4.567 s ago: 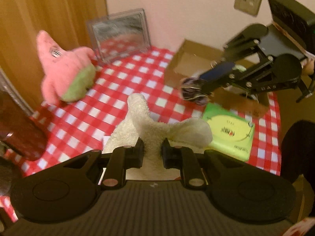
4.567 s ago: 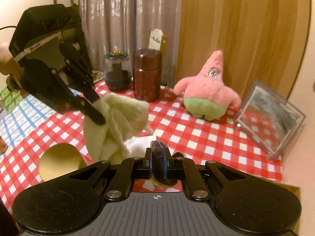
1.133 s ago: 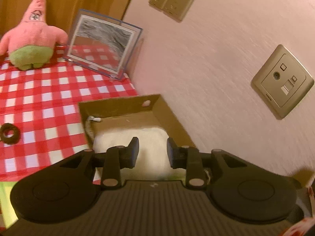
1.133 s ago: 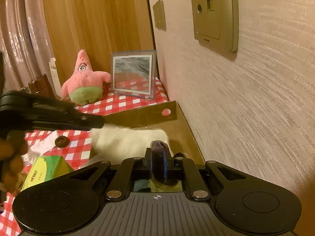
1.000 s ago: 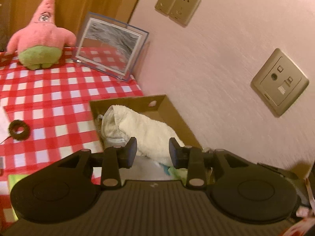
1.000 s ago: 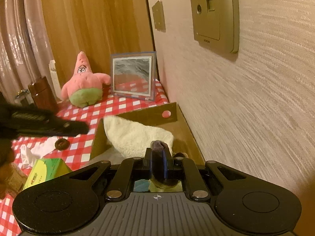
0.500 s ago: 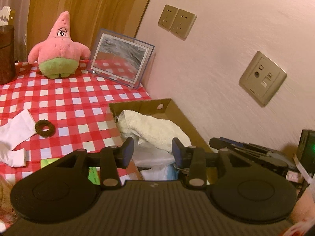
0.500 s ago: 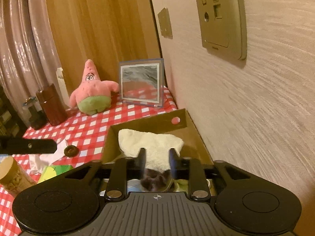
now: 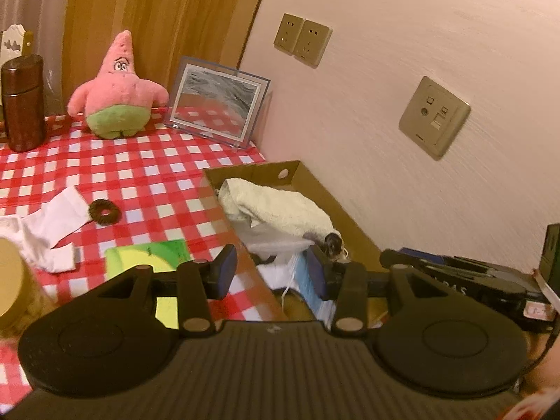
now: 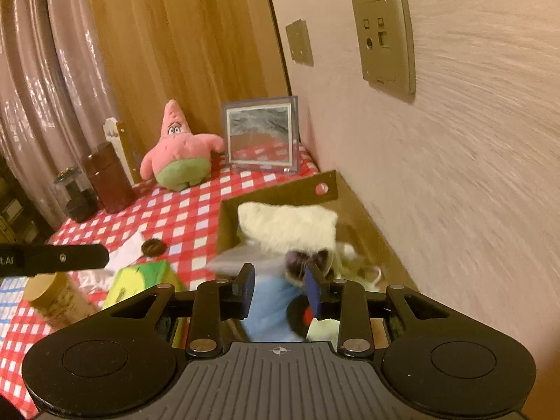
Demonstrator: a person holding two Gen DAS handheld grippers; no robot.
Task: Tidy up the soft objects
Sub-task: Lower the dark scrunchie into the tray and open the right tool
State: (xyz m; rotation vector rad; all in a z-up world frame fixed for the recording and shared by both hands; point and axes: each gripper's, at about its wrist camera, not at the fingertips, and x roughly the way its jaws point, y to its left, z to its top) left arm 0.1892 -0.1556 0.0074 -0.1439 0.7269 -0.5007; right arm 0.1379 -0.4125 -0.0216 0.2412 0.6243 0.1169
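From the left wrist view, we see our left gripper [image 9: 271,273] with its jaws opening and nothing between the pads; it hangs over the near wall of the cardboard box [image 9: 336,206], which stands at the table's right edge against the wall. Inside the box a cream towel [image 9: 280,206] lies rolled along the far end, with a small dark, fuzzy item [image 9: 332,241] at its near tip, on top of white and blue things we cannot make out. On the red checked tablecloth [image 9: 140,168], a dark hair tie [image 9: 104,211] lies just beside a white cloth [image 9: 45,231] toward the left edge, and a green packet [image 9: 150,255] sits close to the box's left wall. A pink star plush [image 9: 117,91] sits at the far edge, between a brown canister [image 9: 21,101] and a framed picture [image 9: 217,101]. From the right wrist view, our right gripper [image 10: 280,292] is also opening, pads apart and gripping nothing, held above the box [image 10: 280,192]. The towel [image 10: 287,224] fills the box's far end, and the dark fuzzy item [image 10: 301,259] lies below it, just ahead of the right finger. The left gripper's finger [image 10: 70,257] reaches in from the left edge, over the cloth and hair tie [image 10: 152,246].
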